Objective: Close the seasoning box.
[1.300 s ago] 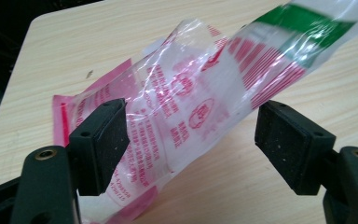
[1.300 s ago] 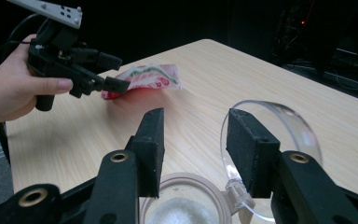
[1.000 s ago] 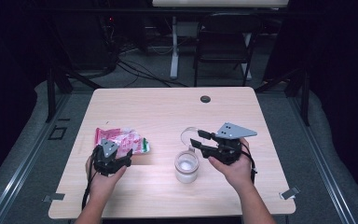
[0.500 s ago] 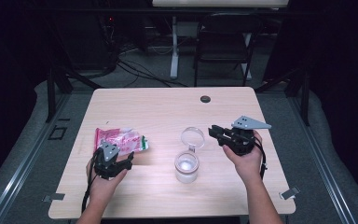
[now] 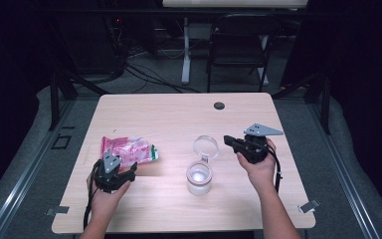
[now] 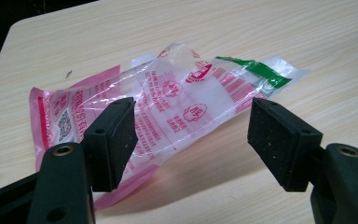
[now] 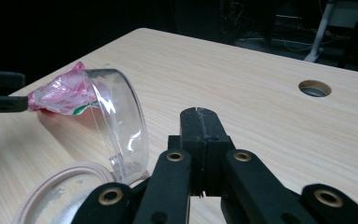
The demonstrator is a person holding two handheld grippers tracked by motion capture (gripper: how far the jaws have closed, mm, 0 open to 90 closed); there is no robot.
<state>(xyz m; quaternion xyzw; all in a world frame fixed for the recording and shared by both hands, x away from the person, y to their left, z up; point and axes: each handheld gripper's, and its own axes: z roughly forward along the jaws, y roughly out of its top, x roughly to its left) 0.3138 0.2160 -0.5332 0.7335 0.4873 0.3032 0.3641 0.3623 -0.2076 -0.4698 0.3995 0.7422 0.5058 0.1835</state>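
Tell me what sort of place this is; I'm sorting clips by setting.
Probably a lab or recording studio, not a home: a bare wooden table on a grey floor, dark surroundings, loose cables and a folding chair behind it.

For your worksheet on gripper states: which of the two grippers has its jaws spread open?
The left gripper, facing the pink bag; the right gripper has its jaws pressed together.

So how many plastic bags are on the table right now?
1. The pink and clear plastic bag lies flat on the table's left side, just beyond the open left gripper. Nothing suggests another is hidden.
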